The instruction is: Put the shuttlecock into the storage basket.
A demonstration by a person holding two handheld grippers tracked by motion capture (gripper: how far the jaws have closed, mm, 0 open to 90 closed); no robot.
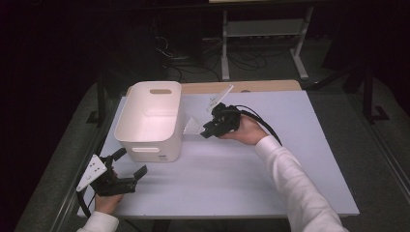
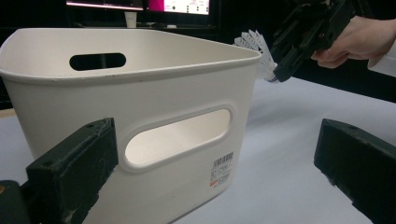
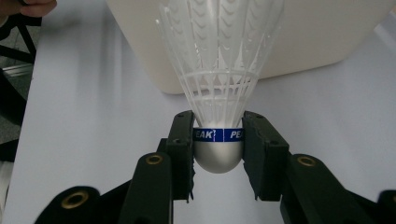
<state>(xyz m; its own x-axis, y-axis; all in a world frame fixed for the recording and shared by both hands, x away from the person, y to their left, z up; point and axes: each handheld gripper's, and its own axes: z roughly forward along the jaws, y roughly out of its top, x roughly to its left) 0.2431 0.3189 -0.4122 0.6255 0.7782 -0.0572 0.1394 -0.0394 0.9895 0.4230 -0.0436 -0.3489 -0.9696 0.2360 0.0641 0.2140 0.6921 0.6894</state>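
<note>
**Shuttlecock clamped beside the bin**

The right gripper [image 3: 218, 144] pinches a white shuttlecock [image 3: 218, 70] by its silver cork, just beside the white bin [image 1: 150, 121]. A blue band around the cork reads "EAK" and "PE". The bin's front wall bears a barcode sticker [image 2: 222, 169], its print too small to read. The left gripper [image 1: 129, 164] rests on the table [image 1: 270, 164], jaws apart and empty.

High view: fixed overhead, looks forward and down over the whole table [image 1: 270, 179]. Left gripper view: low at table level, close to the white bin [image 2: 140, 93], facing its near wall. Right gripper view: looks along its own jaws, very near the shuttlecock [image 3: 219, 70]. All three share the bin.
</note>
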